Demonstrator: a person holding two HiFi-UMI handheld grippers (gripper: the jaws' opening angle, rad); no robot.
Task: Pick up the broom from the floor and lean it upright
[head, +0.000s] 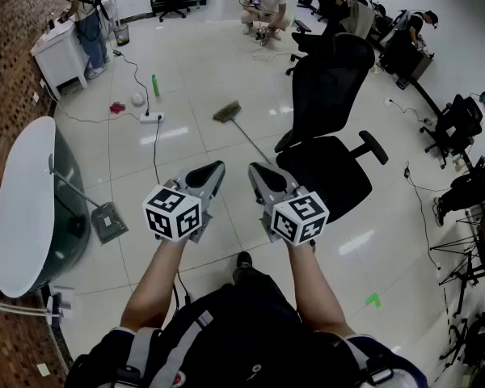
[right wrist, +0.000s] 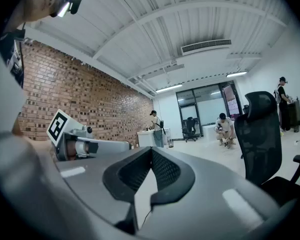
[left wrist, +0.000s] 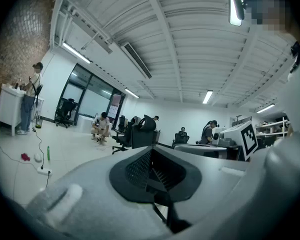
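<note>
Arms: two bare forearms [head: 152, 284] reach straight forward from the person's body, side by side and level, each carrying a grey gripper with a black-and-white marker cube at its rear
Left hand: the left gripper [head: 219, 167] has its dark ribbed jaws pressed together at the tips, with nothing between them; it points over the floor to the left of the black mesh office chair [head: 330, 95]
Right hand: the right gripper [head: 254, 169] is likewise closed tip to tip on nothing; it sits just beside its twin, on the side nearer the chair's seat
Task thing: the long-handled broom with tan bristles [head: 229, 113] lies flat on the glossy white floor tiles [head: 186, 63], left of the chair; its bristle head is at the far end and its thin handle slants back toward the chair's seat, ending just ahead of both gripper tips and apart from them
In the way: the chair stands close against the near end of the handle; whether they touch cannot be told
Further left of the chair: a white power strip [head: 151, 118] on a black cable, a green bottle [head: 155, 85] and a small red object [head: 117, 107]
Far left of the chair: a white oval-topped table [head: 20, 208] with a grey long-handled dustpan [head: 108, 221] on the floor beside it
Beyond the chair: one person crouches on the tiles [head: 267, 6] and another stands at a white cabinet [head: 61, 55] by the brick wall
</note>
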